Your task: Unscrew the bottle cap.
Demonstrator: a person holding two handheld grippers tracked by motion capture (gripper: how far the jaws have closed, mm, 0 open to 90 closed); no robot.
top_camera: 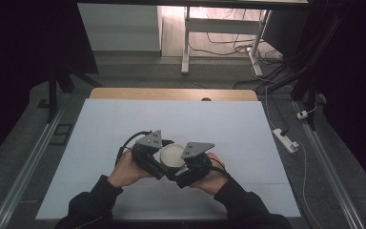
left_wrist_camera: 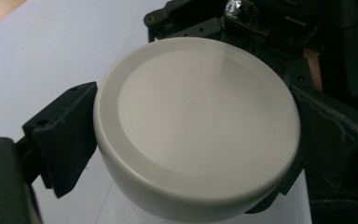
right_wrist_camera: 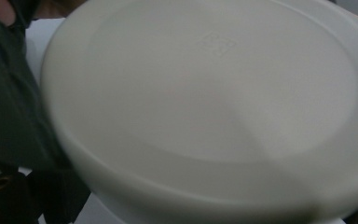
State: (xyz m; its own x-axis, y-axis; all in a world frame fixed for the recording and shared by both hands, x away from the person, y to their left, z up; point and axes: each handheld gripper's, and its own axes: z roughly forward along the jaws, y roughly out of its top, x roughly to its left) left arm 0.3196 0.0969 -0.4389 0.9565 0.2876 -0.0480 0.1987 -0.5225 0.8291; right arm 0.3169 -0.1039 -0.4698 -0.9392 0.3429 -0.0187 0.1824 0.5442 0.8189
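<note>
A white round container (top_camera: 171, 155) with a flat lid is held just above the white table sheet (top_camera: 124, 119), near its front middle. My left gripper (top_camera: 153, 157) comes at it from the left and is shut on it. In the left gripper view the container (left_wrist_camera: 196, 126) sits between the two black jaws, one pressing on each side. My right gripper (top_camera: 187, 168) meets it from the right. In the right gripper view the container (right_wrist_camera: 205, 107) is very close and blurred. One jaw lies against its left rim and the other barely shows at the bottom right.
A wooden table edge (top_camera: 171, 94) runs along the far side of the sheet. A white power strip (top_camera: 286, 140) with cables lies on the floor at the right. Metal rails (top_camera: 28, 162) flank the table, and desk legs (top_camera: 186, 47) stand beyond it.
</note>
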